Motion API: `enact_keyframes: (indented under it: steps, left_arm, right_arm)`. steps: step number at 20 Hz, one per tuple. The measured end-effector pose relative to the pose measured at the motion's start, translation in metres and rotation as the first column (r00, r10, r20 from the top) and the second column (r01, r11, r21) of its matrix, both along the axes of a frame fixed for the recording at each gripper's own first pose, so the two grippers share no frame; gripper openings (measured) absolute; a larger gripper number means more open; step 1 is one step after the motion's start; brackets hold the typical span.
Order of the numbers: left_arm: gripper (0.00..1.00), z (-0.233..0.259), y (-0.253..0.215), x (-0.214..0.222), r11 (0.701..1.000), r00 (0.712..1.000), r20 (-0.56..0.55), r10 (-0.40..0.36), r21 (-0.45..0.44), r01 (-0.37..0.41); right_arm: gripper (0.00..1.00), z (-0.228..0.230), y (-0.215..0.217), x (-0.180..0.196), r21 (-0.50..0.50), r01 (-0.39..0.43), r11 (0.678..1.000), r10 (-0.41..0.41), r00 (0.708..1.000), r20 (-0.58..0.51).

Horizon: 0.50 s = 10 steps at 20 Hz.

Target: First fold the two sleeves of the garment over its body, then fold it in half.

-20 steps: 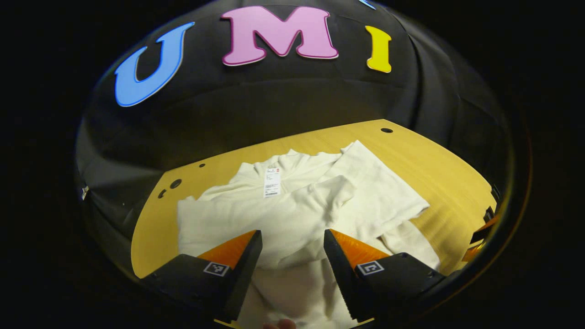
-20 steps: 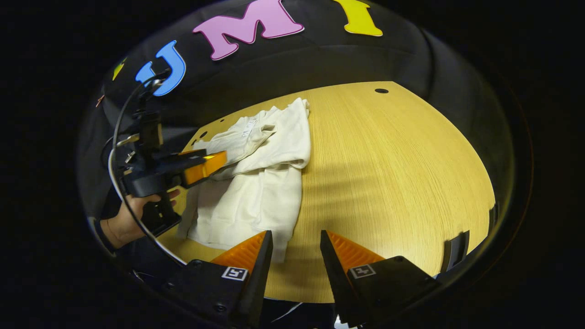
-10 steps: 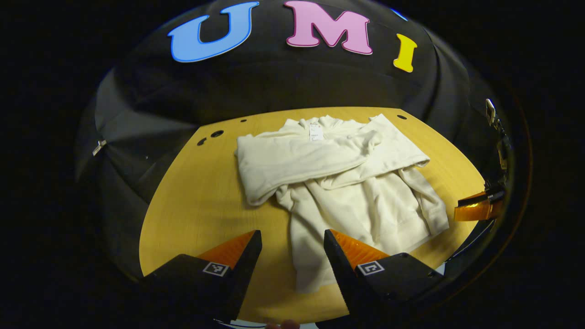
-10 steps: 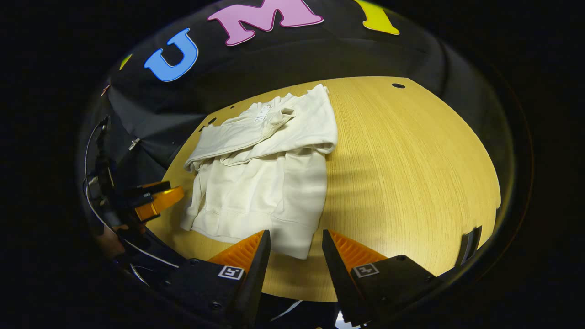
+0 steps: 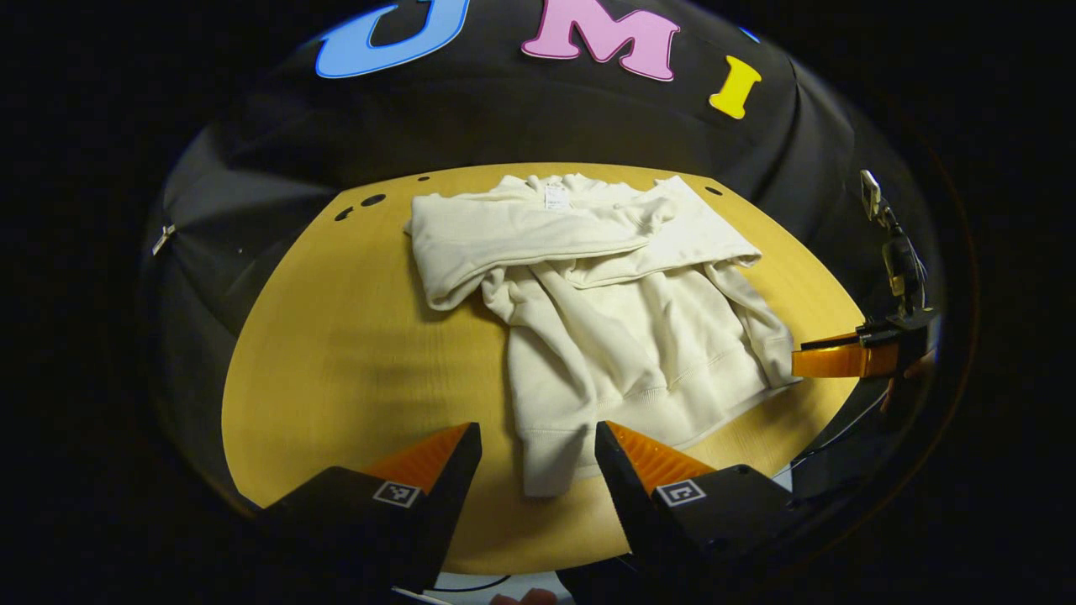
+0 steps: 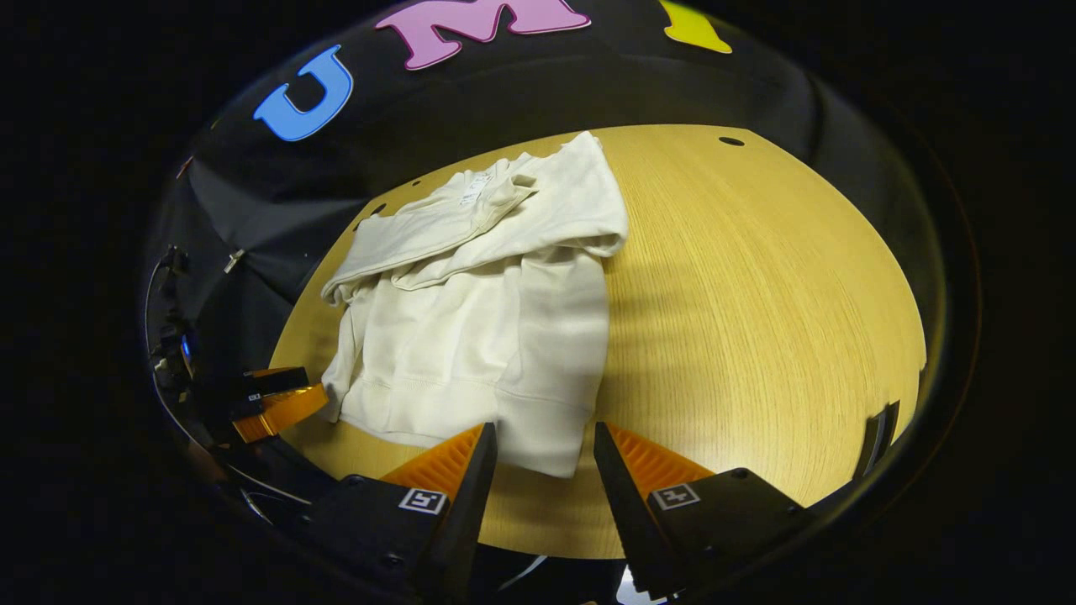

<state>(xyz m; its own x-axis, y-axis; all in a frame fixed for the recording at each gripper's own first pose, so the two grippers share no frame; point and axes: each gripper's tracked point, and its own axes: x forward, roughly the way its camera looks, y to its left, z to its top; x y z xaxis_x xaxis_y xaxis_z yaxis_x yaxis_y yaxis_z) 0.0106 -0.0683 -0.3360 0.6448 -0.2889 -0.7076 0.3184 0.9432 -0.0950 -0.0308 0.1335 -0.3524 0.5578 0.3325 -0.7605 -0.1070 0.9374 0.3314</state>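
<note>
Your cream sweatshirt (image 5: 605, 311) lay on the wooden table (image 5: 336, 353), collar and tag toward the black cloth wall, hem toward you. Both sleeves (image 5: 521, 239) were folded across the chest, one over the other, in a slightly rumpled band; the body below was still unfolded, creased, with its near hem corner reaching the table's front edge. Your left gripper (image 5: 538, 470) stood spread, holding nothing, the hem corner showing between its orange fingers (image 5: 420, 462), probably above the cloth rather than touching. Your right gripper (image 6: 542, 470) was likewise spread and empty, poised over the hem's other corner. In the left gripper view it (image 5: 836, 360) hung just beside the hem's right end.
</note>
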Motion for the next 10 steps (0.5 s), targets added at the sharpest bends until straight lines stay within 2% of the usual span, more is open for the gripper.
enact_keyframes:
  steps: [4, 7, 10]
  left_arm:
    - [0.86, -0.014, -0.006, 0.001, 1.000, 0.999, -0.035, -0.008, 0.029, 0.009]
    - [0.86, -0.023, -0.008, 0.009, 0.998, 0.999, -0.038, 0.012, 0.069, -0.010]
    - [0.84, -0.027, -0.013, 0.013, 0.998, 0.999, -0.045, 0.019, 0.067, -0.016]
  right_arm:
    - [0.73, -0.009, 0.005, 0.008, -0.015, -0.008, 1.000, 0.008, 1.000, -0.009]
    - [0.73, -0.015, 0.009, 0.014, -0.017, -0.010, 1.000, 0.010, 1.000, -0.016]
    - [0.73, -0.015, 0.011, 0.018, -0.049, -0.039, 0.998, 0.039, 0.999, 0.004]
